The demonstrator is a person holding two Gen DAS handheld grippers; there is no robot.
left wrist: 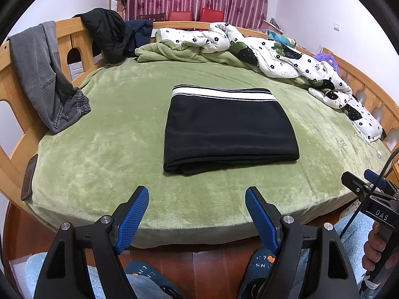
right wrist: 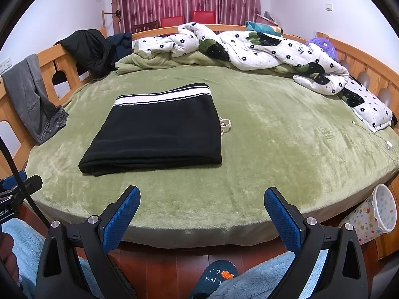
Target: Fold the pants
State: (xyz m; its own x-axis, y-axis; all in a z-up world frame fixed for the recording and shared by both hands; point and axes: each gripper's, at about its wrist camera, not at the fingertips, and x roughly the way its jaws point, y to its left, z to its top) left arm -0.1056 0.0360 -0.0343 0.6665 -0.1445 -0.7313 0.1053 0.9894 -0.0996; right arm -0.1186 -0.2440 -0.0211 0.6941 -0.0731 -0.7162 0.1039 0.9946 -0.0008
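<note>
pants (left wrist: 230,129) folded, flat mid-bed (left wrist: 99,134) | my left gripper (left wrist: 197,214) and right gripper (right wrist: 200,213) fingers spread, empty, near edge | soft, light, limp knit; I'd pinch near fold edge

A bed (left wrist: 104,149) under a green blanket (right wrist: 274,137) carries folded black pants (left wrist: 229,129) in the middle, a flowered quilt (left wrist: 286,57) bunched along the far and right edges, a phone (left wrist: 29,177) at the left edge, a white cable (right wrist: 381,139) at the right
</note>
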